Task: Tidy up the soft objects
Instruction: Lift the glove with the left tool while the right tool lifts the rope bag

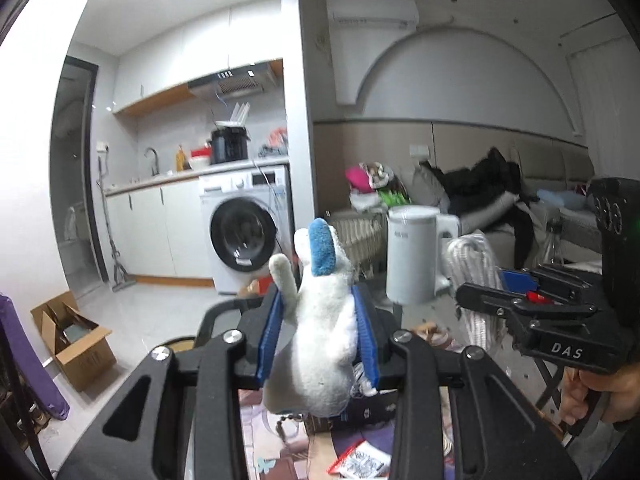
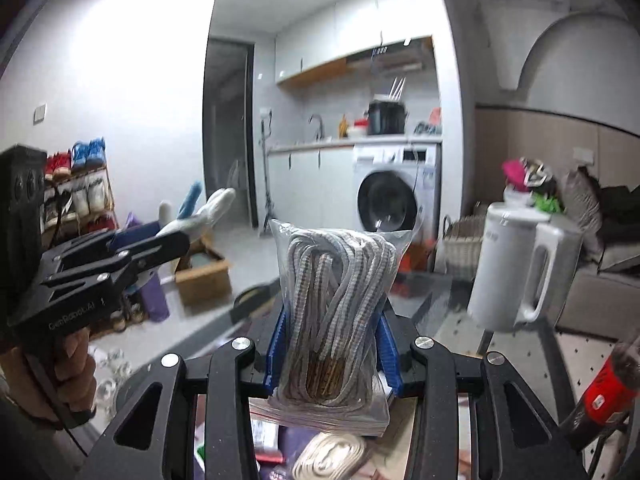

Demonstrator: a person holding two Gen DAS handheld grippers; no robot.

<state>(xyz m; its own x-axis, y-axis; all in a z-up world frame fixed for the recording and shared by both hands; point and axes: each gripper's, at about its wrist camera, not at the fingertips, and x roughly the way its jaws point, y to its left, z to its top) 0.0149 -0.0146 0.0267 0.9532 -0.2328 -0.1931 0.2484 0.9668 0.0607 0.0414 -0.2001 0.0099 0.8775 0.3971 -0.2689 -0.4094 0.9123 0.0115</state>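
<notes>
While my left gripper [image 1: 318, 320] points out across the room, its blue pads [image 1: 269, 330] are clamped on a white plush toy [image 1: 320, 340], one on each flank. The toy stands upright between them, its blue ear [image 1: 323, 246] at twelve o'clock and a white limb [image 1: 283, 276] sticking up at about eleven. From the right wrist view the same toy [image 2: 200, 212] shows at nine o'clock, poking out past the black fingers of the left tool.

My right gripper [image 2: 334, 344] is pressed onto a clear plastic bag of grey-and-white cord [image 2: 336, 300]. The bag stands on end between the blue pads [image 2: 278, 344], its sealed top edge at twelve o'clock and its lower part bulging below the jaws at six. In the left wrist view that bag [image 1: 474, 272] sits at three o'clock, with my right hand [image 1: 592, 396] on the tool's grip at four.

A white electric kettle [image 2: 520, 268] appears at two o'clock of the cord bag, near but apart from it. A washing machine [image 1: 244, 232] stands well behind the toy at eleven, and a cardboard box [image 1: 74, 340] lies open on the floor at nine. A coil of pale webbing [image 2: 328, 456] lies at six o'clock, below the bag.
</notes>
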